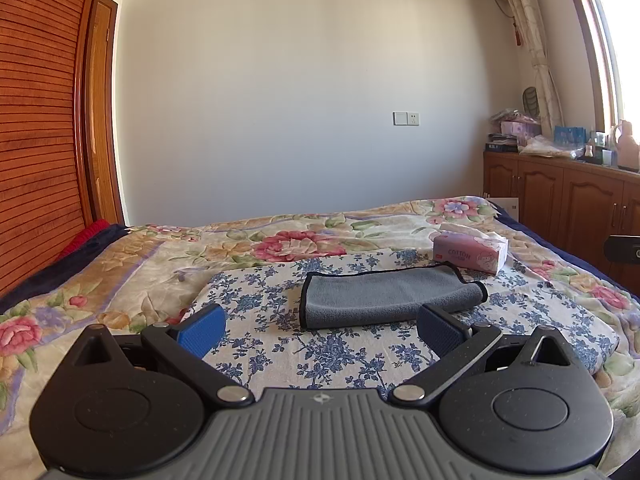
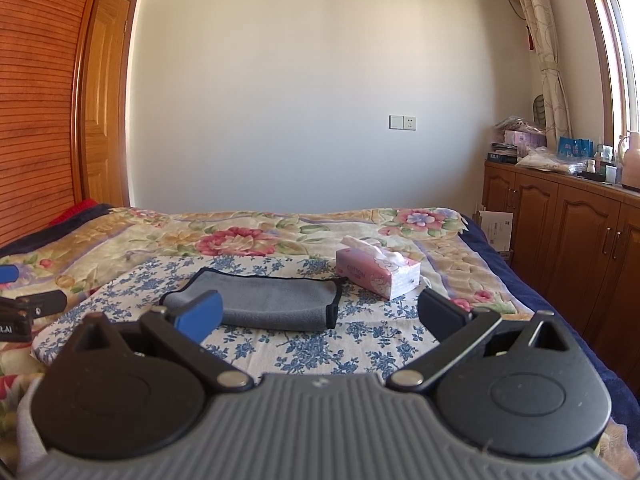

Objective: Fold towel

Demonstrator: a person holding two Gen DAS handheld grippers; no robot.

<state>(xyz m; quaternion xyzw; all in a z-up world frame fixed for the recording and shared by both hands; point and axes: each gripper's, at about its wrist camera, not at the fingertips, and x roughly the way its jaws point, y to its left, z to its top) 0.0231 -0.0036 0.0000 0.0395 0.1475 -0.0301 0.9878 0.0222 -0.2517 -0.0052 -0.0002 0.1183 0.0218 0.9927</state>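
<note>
We see the grey microfibre towel with black edging (image 1: pixel 384 298) lying folded at the centre of the left wrist frame, on a white cloth printed with blue flowers (image 1: pixel 320 344) spread over the floral bed cover (image 1: pixel 132 264). Just beyond it, to the upper right, stands a pink cotton tissue box (image 1: pixel 470 254). Our left gripper (image 1: pixel 320 330) holds its jaws wide apart, gripping nothing, low in the frame. Our right gripper (image 2: pixel 320 320) likewise has its jaws spread wide and empty.

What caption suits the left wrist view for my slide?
Open left gripper facing a folded grey towel on the floral bed.
</note>
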